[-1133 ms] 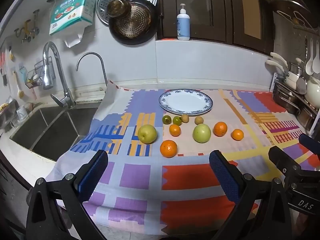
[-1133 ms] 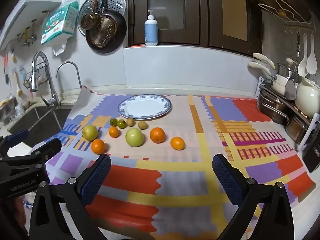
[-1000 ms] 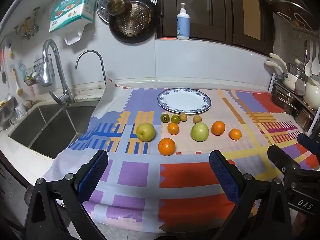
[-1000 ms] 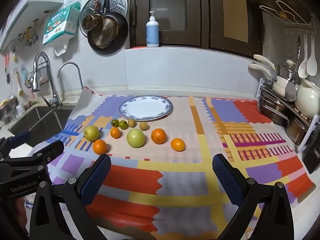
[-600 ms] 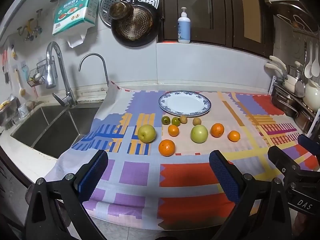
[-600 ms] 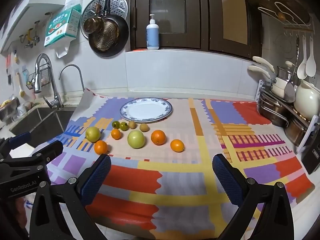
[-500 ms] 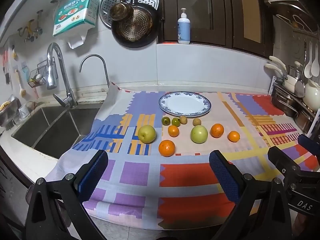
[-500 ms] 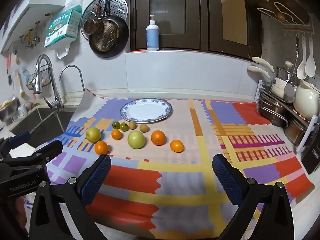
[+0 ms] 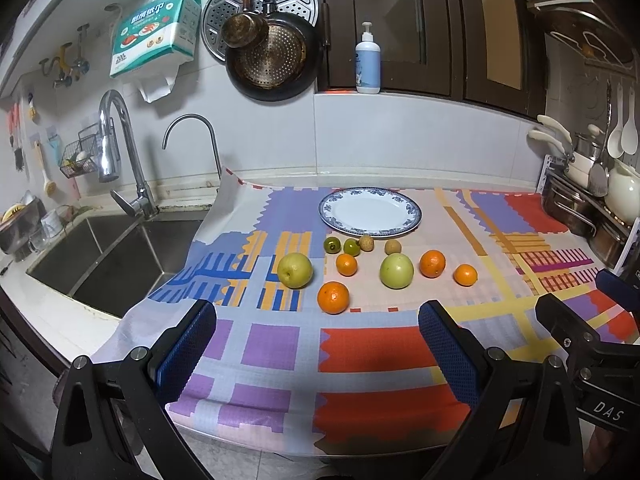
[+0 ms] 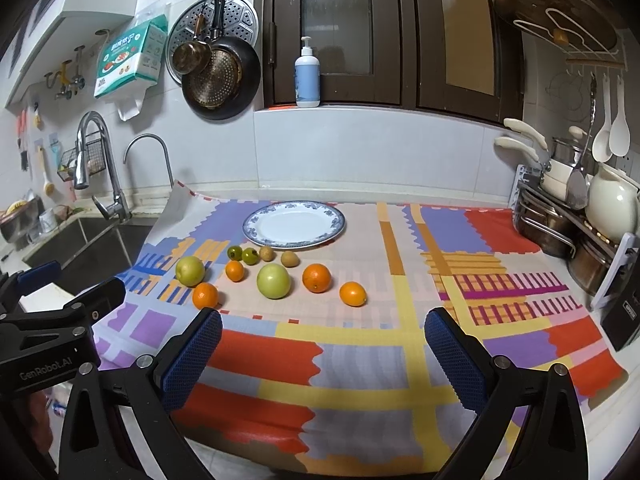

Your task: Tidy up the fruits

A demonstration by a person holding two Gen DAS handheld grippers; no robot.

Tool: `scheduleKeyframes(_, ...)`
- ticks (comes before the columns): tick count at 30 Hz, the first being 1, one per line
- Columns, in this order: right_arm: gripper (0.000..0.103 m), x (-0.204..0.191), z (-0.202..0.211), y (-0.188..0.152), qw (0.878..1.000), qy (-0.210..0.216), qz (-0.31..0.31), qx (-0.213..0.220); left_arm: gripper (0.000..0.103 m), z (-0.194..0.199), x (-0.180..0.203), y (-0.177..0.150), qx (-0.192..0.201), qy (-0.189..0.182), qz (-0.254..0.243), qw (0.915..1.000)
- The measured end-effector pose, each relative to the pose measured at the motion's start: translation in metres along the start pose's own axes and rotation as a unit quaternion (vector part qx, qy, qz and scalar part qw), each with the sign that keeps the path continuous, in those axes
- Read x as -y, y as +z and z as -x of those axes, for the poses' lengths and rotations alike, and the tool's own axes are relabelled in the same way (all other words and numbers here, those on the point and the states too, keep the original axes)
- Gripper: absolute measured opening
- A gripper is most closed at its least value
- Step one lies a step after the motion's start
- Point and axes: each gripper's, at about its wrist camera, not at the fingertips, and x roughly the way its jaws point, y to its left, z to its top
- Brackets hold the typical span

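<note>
Both the left gripper (image 9: 318, 354) and right gripper (image 10: 322, 358) hang wide open and empty at the near counter edge, fruit clustered just before the far plate (image 9: 370, 212).

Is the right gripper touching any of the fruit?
Apart. In the right wrist view the right gripper hangs open, with bare cloth between its fingertips and the nearest orange.

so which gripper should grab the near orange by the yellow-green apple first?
Left, probably. The left gripper, open, points straight at that orange; from the right gripper, also open, it sits off to the left.
</note>
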Motion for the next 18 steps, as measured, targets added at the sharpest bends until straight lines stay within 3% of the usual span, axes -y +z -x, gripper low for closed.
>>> scheduleKeyframes(18, 0.102, 0.0003, 0.0009, -0.0007, 1.0, 0.001, 0.0, 0.001, 0.103, 0.0039, 0.0016, 0.0005, 0.006, 0.002, -0.002, 1.0)
